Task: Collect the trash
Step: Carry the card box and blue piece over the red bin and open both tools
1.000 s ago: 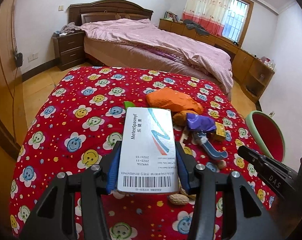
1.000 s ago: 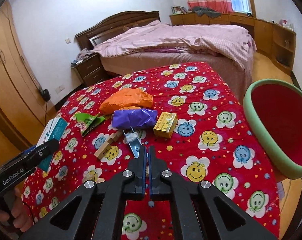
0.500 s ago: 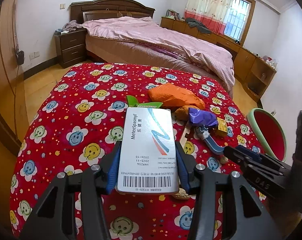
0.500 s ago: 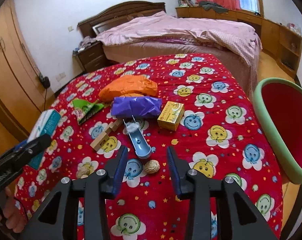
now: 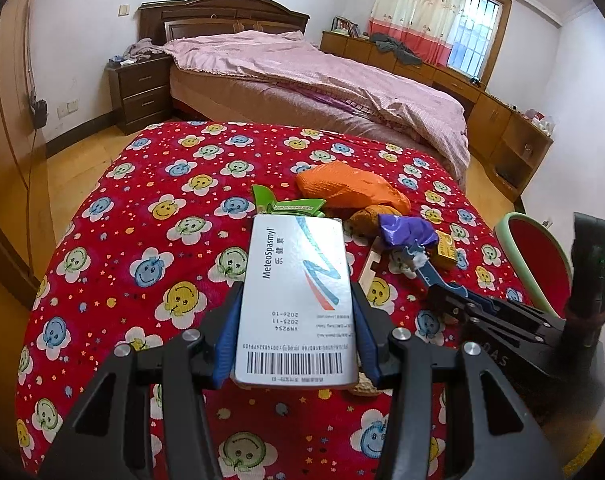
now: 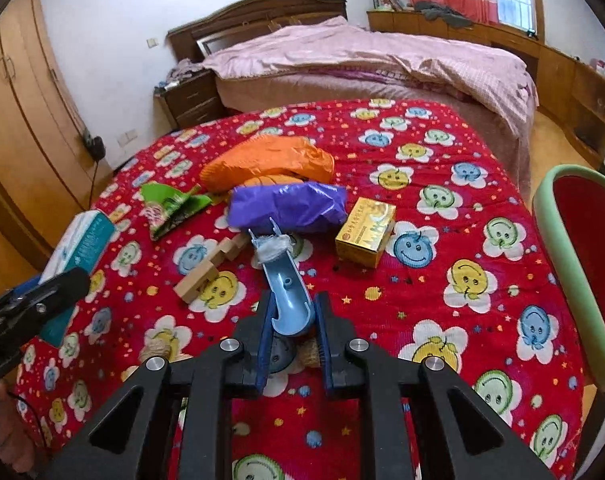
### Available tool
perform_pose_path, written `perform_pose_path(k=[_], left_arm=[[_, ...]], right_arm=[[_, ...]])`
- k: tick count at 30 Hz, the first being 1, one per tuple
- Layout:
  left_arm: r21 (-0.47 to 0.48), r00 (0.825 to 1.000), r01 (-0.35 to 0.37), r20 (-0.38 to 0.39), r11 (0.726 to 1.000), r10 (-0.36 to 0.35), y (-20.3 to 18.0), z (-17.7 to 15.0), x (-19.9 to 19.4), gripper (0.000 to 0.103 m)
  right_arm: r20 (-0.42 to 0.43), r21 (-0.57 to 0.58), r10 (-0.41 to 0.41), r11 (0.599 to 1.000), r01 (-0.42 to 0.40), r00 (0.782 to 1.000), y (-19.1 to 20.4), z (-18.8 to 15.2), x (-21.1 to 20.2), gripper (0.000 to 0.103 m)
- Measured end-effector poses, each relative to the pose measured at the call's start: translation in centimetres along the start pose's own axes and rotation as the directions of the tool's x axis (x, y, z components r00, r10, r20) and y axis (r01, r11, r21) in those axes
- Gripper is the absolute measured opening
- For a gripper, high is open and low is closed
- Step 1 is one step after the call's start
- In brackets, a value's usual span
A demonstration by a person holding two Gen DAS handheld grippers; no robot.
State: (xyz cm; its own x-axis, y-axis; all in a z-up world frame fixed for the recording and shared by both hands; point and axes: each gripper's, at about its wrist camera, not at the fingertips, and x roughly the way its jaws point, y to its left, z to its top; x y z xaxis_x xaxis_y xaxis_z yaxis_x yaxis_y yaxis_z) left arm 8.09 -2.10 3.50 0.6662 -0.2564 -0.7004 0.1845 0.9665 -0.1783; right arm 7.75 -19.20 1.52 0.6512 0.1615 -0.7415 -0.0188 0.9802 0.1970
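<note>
My left gripper [image 5: 296, 312] is shut on a white medicine box [image 5: 298, 300] and holds it above the red smiley cloth [image 5: 142, 216]. My right gripper [image 6: 292, 320] has its blue pads on both sides of a blue plastic scoop [image 6: 284, 280] that lies on the cloth. Beyond it lie a purple bag [image 6: 288, 206], an orange bag [image 6: 266, 162], a green wrapper [image 6: 170, 208], a yellow box [image 6: 366, 230] and wooden blocks [image 6: 212, 266]. A peanut shell [image 6: 308, 354] lies under the right fingers. The medicine box also shows at the left of the right wrist view [image 6: 82, 244].
A red bin with a green rim [image 6: 578, 264] stands at the table's right edge; it also shows in the left wrist view [image 5: 538, 260]. A bed with a pink cover [image 5: 322, 80] is behind the table. A wooden wardrobe [image 6: 26, 120] is on the left.
My right gripper opened from shut, moved forward and down, and its jaws have now narrowed around the blue scoop. My left gripper still holds the medicine box.
</note>
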Motion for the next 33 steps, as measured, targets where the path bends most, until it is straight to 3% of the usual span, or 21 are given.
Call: perform_pose_path(k=[14, 23, 33], left_arm=[[0.080, 0.996, 0.065, 0.053, 0.995, -0.069, -3.9, 0.8, -3.2, 0.051], [0.159, 0.984, 0.160, 0.056, 0.974, -0.170, -9.4, 1.8, -4.0, 0.051], [0.259, 0.961, 0.264, 0.016, 0.929, -0.277, -17.2, 2.8, -2.4, 0.051]], right_arm=[[0.159, 0.069, -0.017, 0.998, 0.006, 0.987, -0.9, -0.6, -8.7, 0.020], [0.237, 0.138, -0.124, 0.986, 0.093, 0.964, -4.2, -1.0, -14.0, 0.020], [0.243, 0.239, -0.250, 0.952, 0.192, 0.937, -10.5, -1.4, -16.6, 0.020]])
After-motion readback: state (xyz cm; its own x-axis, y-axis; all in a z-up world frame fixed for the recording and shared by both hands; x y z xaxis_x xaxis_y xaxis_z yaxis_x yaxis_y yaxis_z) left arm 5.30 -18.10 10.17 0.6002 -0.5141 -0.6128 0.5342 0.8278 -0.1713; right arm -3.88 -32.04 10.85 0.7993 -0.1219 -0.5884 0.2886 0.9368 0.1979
